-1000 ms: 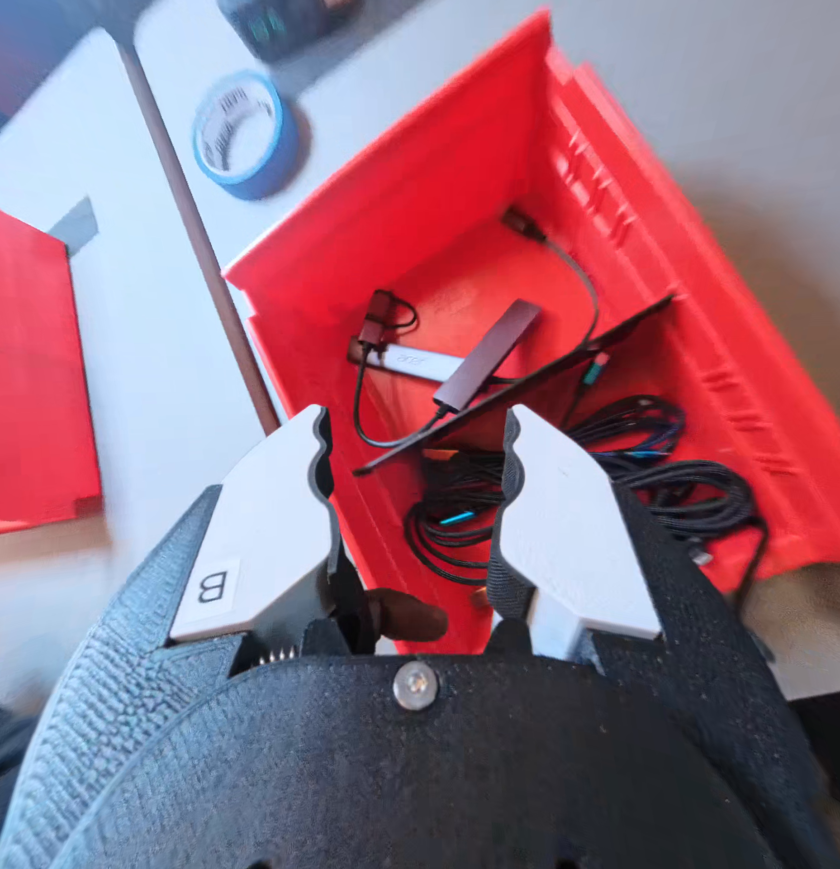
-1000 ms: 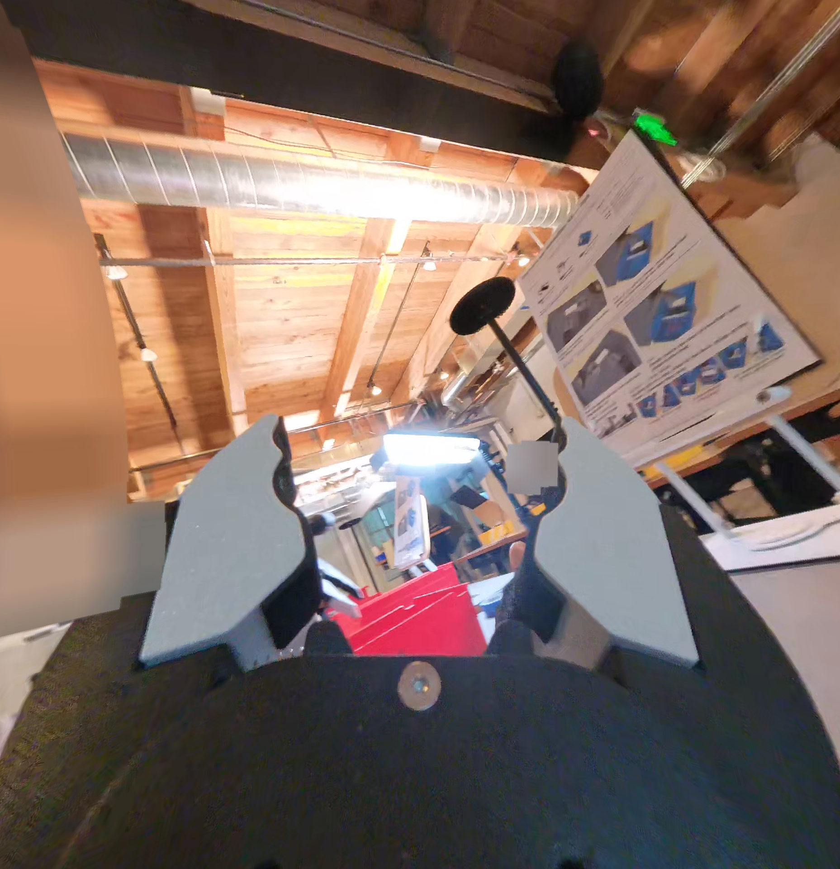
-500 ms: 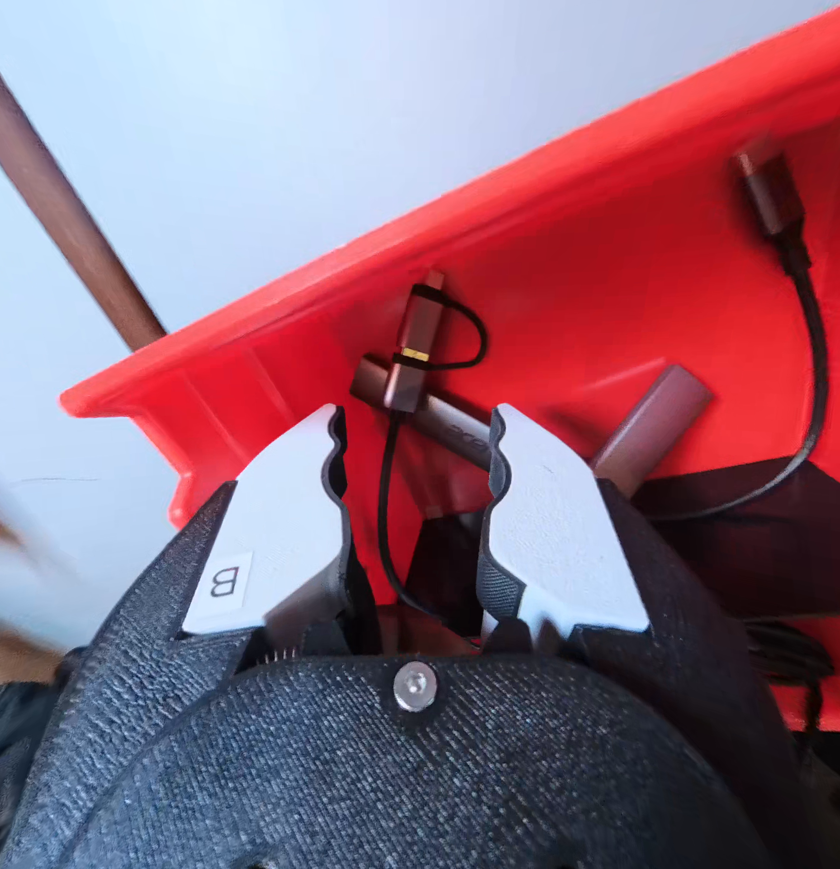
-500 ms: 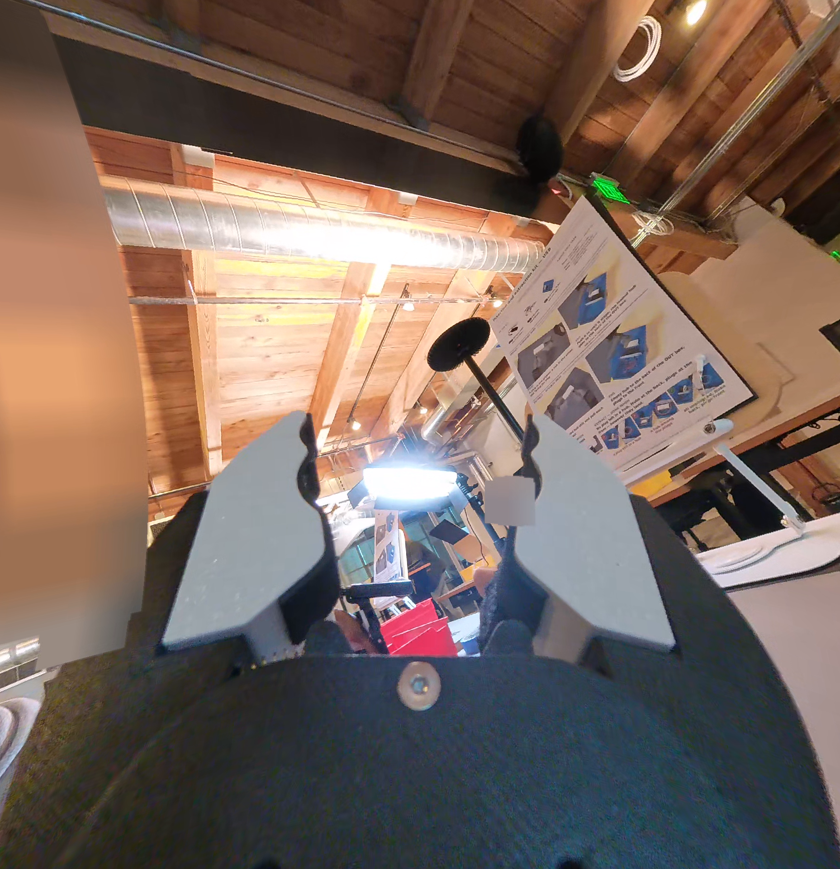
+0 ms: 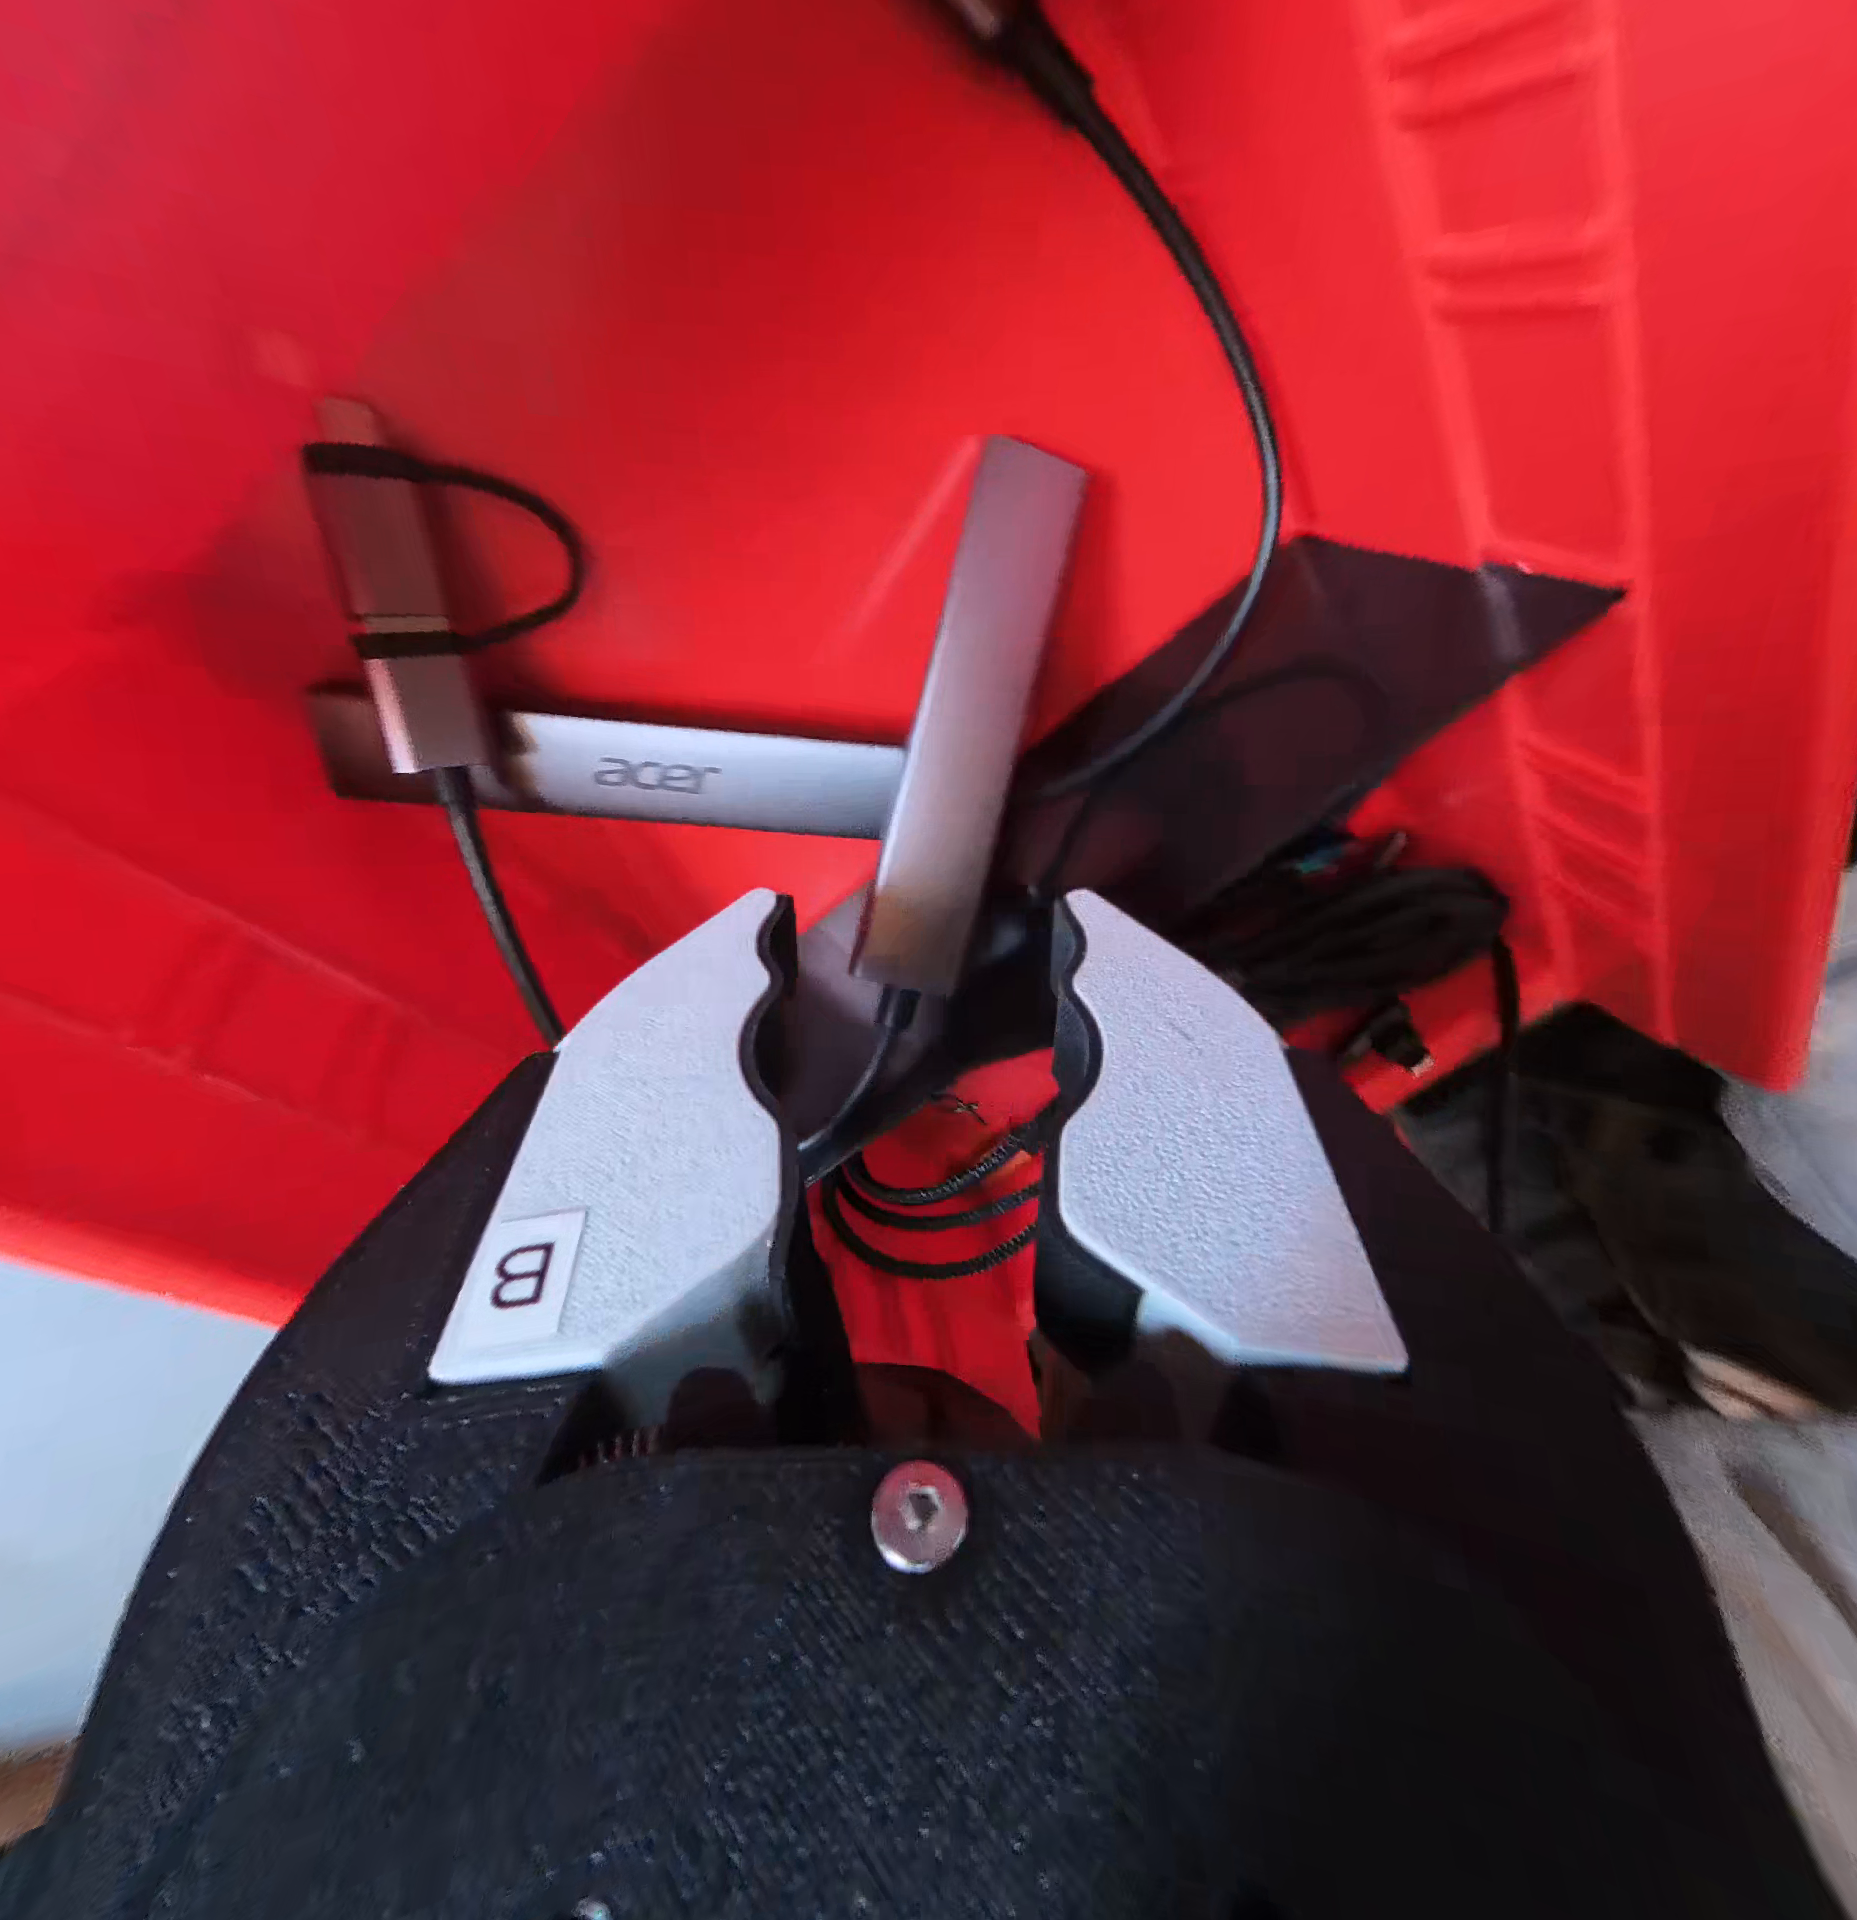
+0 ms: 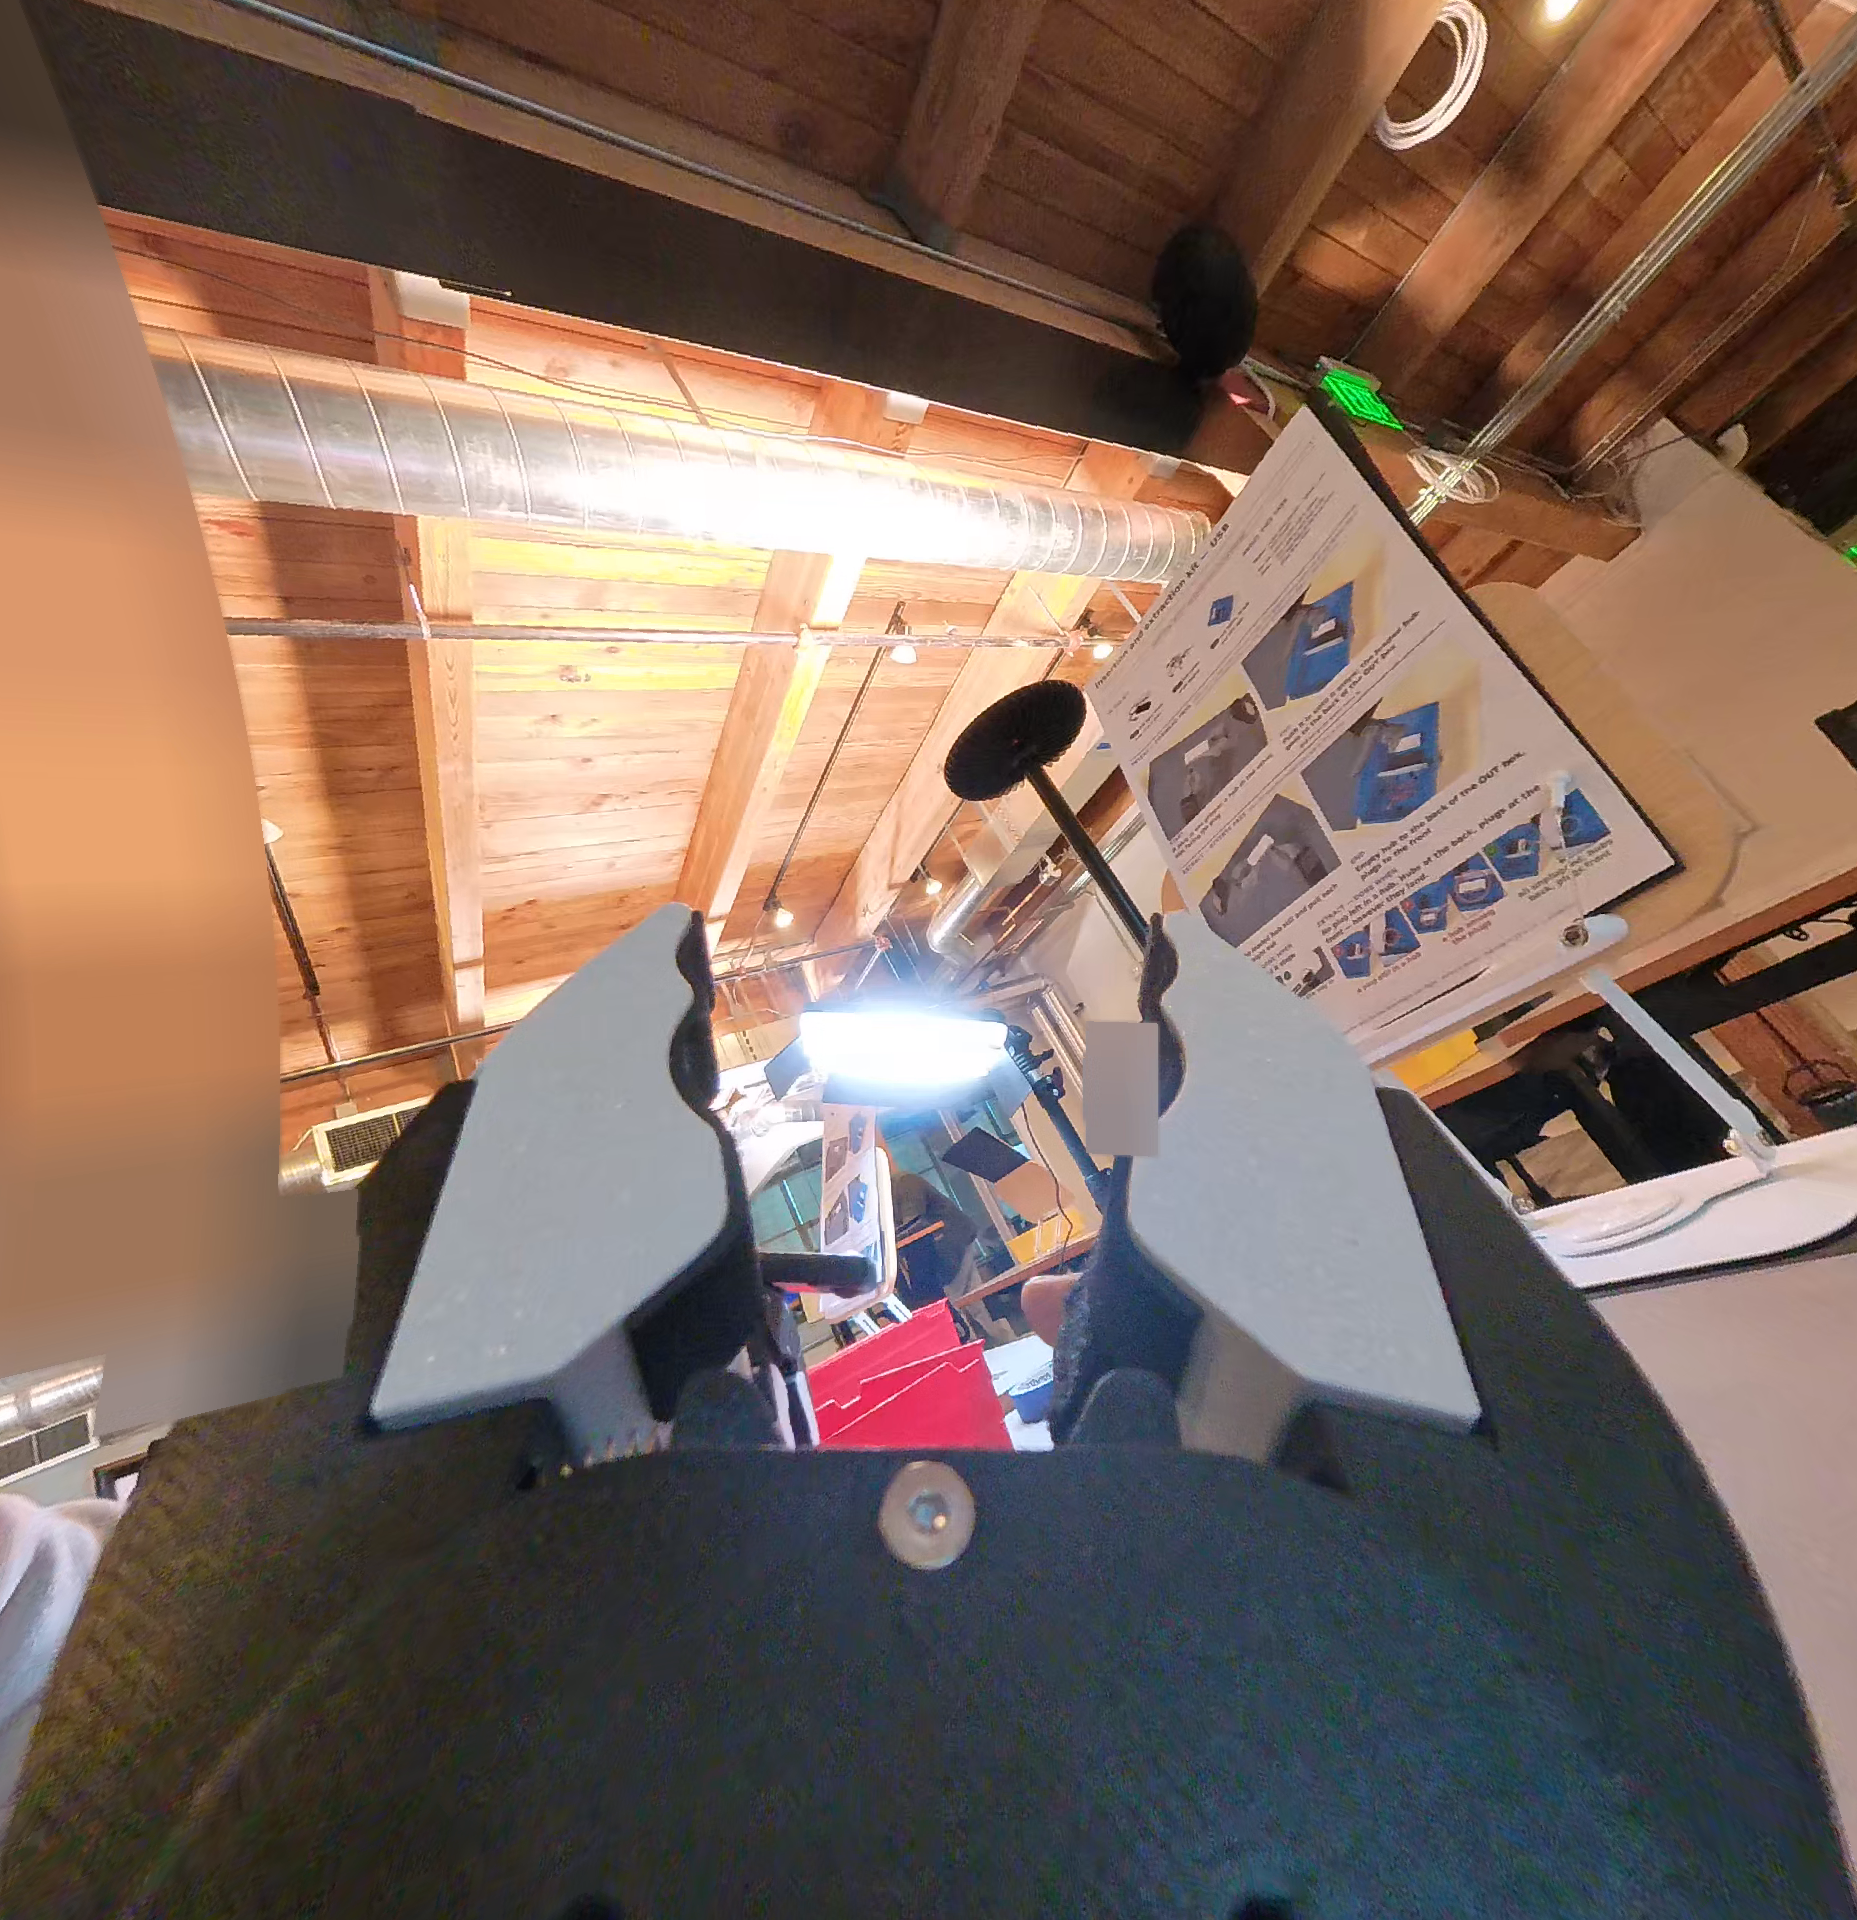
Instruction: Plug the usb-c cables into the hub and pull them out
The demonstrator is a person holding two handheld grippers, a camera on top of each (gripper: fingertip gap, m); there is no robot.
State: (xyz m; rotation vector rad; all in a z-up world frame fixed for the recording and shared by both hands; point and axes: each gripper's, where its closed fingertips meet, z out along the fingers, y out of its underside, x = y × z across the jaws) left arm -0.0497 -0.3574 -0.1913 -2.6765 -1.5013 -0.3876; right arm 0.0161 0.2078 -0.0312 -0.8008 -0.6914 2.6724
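Note:
In the left wrist view, my left gripper is open inside a red bin. A slim dark grey hub lies tilted with its near end between the fingertips, not touching them as far as I can tell. Its thin black cable loops up the bin wall. A second silver hub lies crosswise behind it, with a grey plug adapter resting on its left end. Black coiled cables lie behind a black divider. My right gripper is open and empty, pointing up at the ceiling.
The bin's ribbed right wall stands close to the right finger. In the right wrist view a white instruction board on a stand, a lit lamp, another red bin and a grey tabletop show. There is about 60 cm between the tips of the two grippers. From the left gripper's tips to the grey plug adapter is close to 8 cm.
My left gripper has gone down into the red bin and shifted right, from the silver hub's cable to the dark hub's near end. My right gripper stays raised, tilting slightly.

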